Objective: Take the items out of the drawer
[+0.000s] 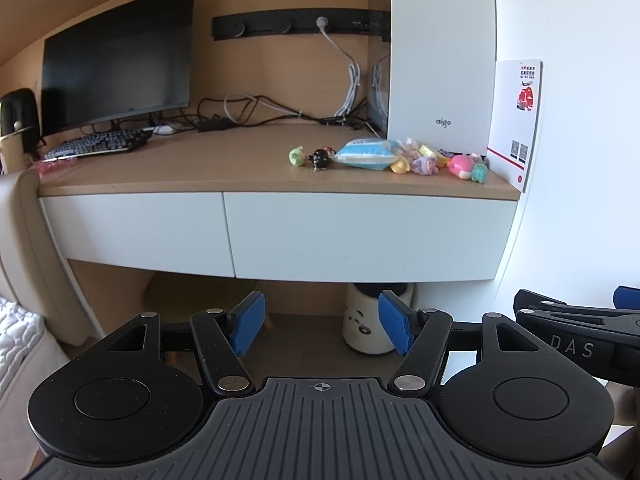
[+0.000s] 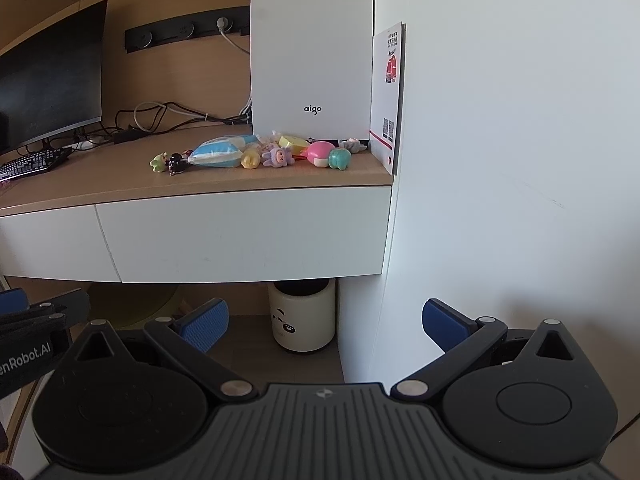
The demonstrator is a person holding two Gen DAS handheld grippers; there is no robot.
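Note:
The right white drawer [image 1: 360,236] [image 2: 240,236] under the wooden desk is closed, as is the left drawer [image 1: 132,232]. On the desktop above it lie a blue-and-white packet [image 1: 366,153] [image 2: 218,153] and several small toys: a green one [image 1: 298,156], a black one [image 1: 321,159], a pink one [image 1: 460,165] [image 2: 318,152], a purple one [image 2: 276,157]. My left gripper [image 1: 322,326] is open and empty, held below and in front of the drawers. My right gripper [image 2: 326,324] is open and empty too, beside it [image 1: 576,340].
A white computer case [image 1: 440,52] stands at the desk's right end against a white wall [image 2: 520,160], with a card [image 1: 516,120] leaning beside it. A monitor [image 1: 116,60], keyboard [image 1: 96,144] and cables sit at left. A white bin [image 1: 374,320] stands under the desk.

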